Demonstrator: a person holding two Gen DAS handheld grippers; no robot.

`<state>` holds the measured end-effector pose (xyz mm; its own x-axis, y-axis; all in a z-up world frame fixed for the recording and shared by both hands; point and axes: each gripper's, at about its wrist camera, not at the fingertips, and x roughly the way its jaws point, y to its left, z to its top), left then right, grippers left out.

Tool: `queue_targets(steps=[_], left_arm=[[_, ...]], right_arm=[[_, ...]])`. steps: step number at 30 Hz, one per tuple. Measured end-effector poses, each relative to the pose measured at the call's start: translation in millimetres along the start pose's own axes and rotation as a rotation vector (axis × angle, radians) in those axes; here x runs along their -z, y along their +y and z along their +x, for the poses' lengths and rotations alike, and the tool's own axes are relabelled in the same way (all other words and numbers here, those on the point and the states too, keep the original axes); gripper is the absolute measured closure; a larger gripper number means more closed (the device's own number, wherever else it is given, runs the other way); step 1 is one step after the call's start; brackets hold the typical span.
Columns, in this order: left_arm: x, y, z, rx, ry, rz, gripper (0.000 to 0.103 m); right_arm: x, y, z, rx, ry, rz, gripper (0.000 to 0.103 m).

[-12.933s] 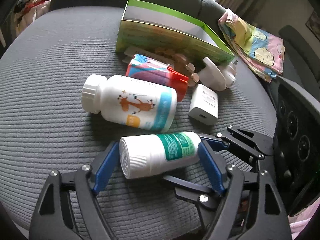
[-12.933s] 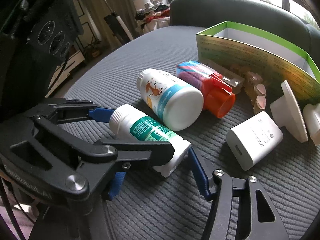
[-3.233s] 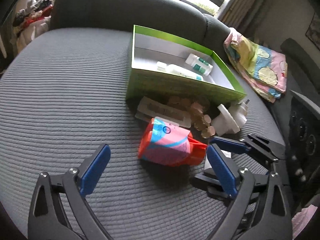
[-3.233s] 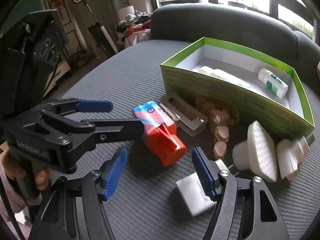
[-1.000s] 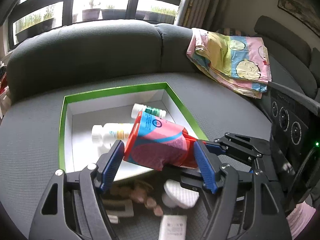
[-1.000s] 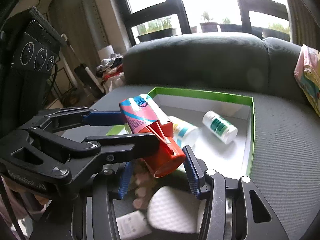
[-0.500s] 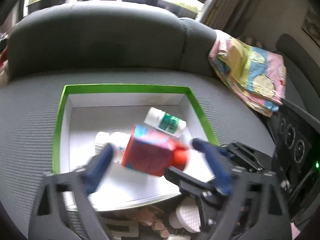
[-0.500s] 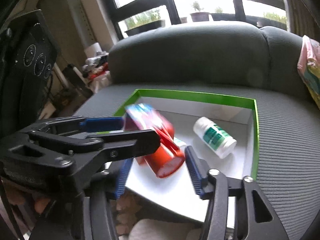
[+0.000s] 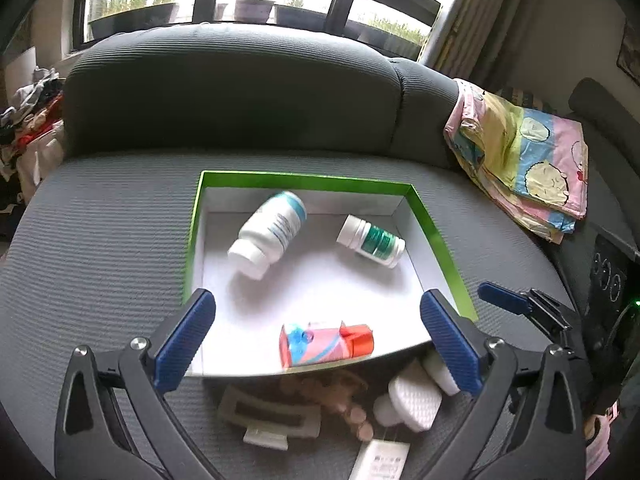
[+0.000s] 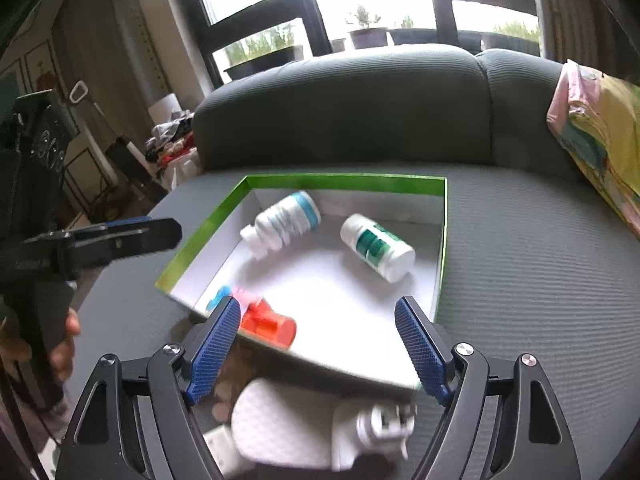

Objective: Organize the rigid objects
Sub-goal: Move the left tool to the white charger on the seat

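A green-rimmed white box [image 9: 434, 236] [image 10: 200, 236] sits on the grey sofa seat. In it lie a large white bottle with a blue band [image 9: 272, 232] [image 10: 286, 220], a small white bottle with a green label [image 9: 370, 240] [image 10: 378, 248] and a pink-and-blue carton with an orange cap [image 9: 326, 342] [image 10: 264, 320] near the front wall. My left gripper [image 9: 316, 338] is open and empty above the box's front edge. My right gripper [image 10: 318, 340] is open and empty beside it.
In front of the box lie a grey hair clip [image 9: 268, 416], brown round pieces [image 9: 344, 400], white plugs [image 9: 416, 396] [image 10: 372, 424] and a white charger [image 9: 380, 460]. A pastel cloth [image 9: 528, 160] lies at the right. The sofa back [image 9: 240, 96] rises behind.
Both grippers held the carton over the box a second ago. They have opened and the carton now lies in the box. Both grippers have pulled back slightly.
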<state>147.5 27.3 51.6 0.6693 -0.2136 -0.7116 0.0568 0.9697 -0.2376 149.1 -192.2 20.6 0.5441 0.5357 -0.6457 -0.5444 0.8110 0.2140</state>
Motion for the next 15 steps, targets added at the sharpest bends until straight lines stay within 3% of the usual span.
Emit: queue_targets(steps=[15], left_arm=[[80.3,-0.8,-13.7,0.03,0.105,0.014,0.001]], right_arm=[[66.6,29.2,-26.6,-0.043,0.079,-0.065,0.022]])
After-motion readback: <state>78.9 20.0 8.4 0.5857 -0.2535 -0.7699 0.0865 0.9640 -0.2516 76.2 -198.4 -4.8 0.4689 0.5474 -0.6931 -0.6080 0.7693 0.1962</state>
